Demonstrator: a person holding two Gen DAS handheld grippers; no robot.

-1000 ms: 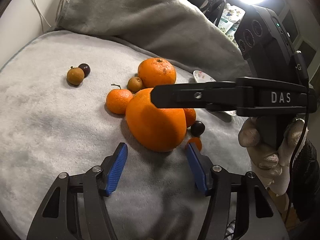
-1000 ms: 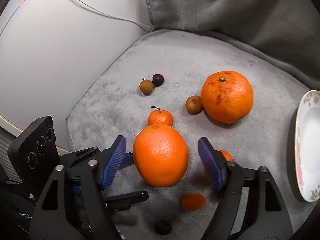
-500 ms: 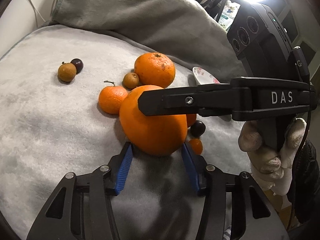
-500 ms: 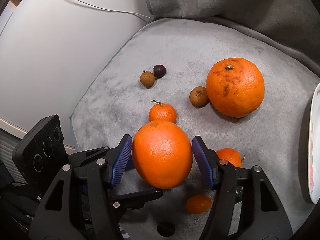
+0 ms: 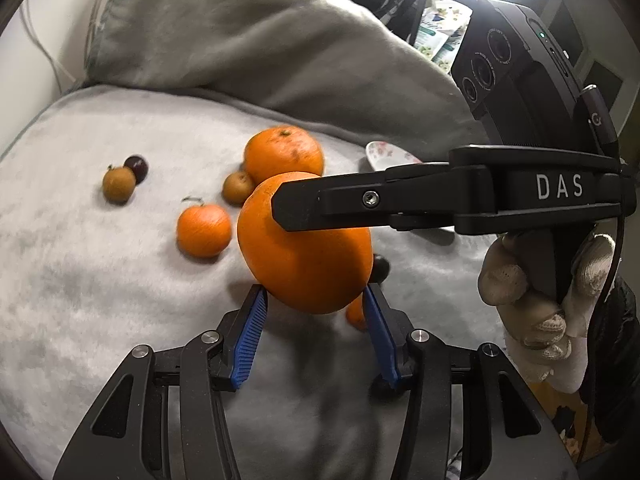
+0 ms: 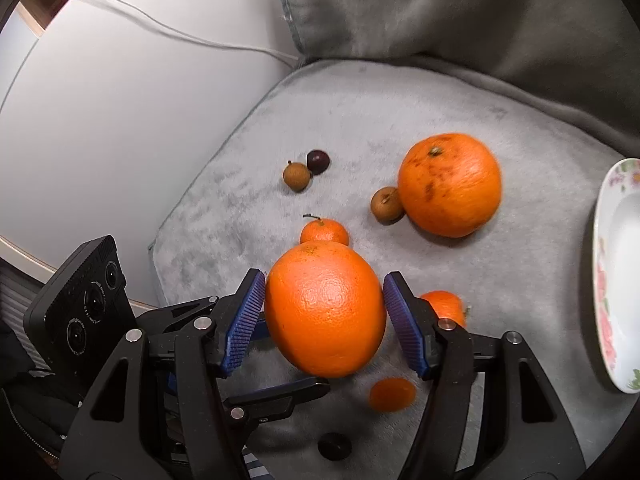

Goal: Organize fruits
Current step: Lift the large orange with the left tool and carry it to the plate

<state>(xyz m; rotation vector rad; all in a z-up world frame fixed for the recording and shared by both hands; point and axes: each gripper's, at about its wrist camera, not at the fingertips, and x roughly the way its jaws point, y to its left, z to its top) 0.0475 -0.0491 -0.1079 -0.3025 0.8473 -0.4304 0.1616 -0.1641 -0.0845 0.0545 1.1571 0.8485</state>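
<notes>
A large orange (image 5: 304, 256) (image 6: 324, 308) sits low in the middle of both views, over a grey cushion (image 5: 100, 280). My right gripper (image 6: 325, 284) is shut on its two sides, blue pads against the peel. One right finger (image 5: 360, 200) crosses in front of it in the left wrist view. My left gripper (image 5: 314, 294) is shut on the orange's lower part, from the opposite side. Whether the orange still touches the cushion I cannot tell. A flowered plate (image 6: 616, 280) (image 5: 384, 152) lies to the right.
On the cushion lie a second large orange (image 6: 450, 184), two tangerines (image 6: 324, 230) (image 6: 444, 306), brown longans (image 6: 297, 176) (image 6: 386, 205), dark small fruits (image 6: 318, 161) (image 6: 334, 446) and a kumquat (image 6: 392, 394). A grey pillow (image 5: 240, 40) is behind. A gloved hand (image 5: 540, 300) is at the right.
Both grippers' jaws came in from wide apart onto the large orange. The orange now stands slightly higher against the small tangerine behind it.
</notes>
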